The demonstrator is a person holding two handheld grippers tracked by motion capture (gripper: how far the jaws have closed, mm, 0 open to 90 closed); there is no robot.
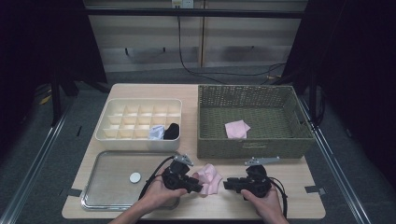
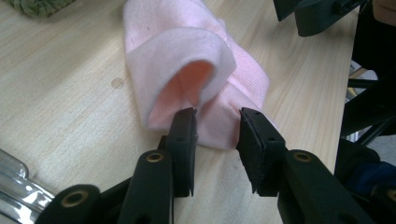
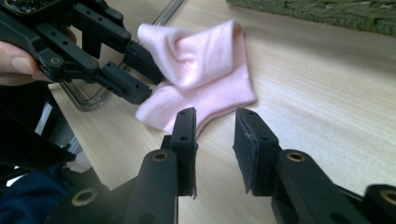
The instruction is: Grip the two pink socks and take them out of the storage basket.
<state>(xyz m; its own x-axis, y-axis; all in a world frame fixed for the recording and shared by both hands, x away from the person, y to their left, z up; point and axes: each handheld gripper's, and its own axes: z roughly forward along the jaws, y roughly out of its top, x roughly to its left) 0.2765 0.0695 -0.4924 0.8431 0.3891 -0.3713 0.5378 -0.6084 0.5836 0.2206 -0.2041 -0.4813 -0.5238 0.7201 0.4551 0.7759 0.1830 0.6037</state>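
A folded pink cloth (image 1: 236, 129) is seen lying in the green woven basket (image 1: 252, 144), while a pale blue item (image 1: 156, 132) and a black item (image 1: 171, 131) are kept in the cream divided box (image 1: 108, 122) to the basket's left, and a white disc (image 1: 135, 177) is set in the metal tray (image 1: 100, 198). Just in front of the basket, a pink sock (image 1: 208, 179) is laid on the table (image 1: 299, 198); its near end is straddled by the part-open left gripper (image 2: 217, 126), whether pinched cannot be told. The right gripper (image 3: 215, 126) is held part-open and empty just beside the sock, with bare tabletop left to its right up to the edge.
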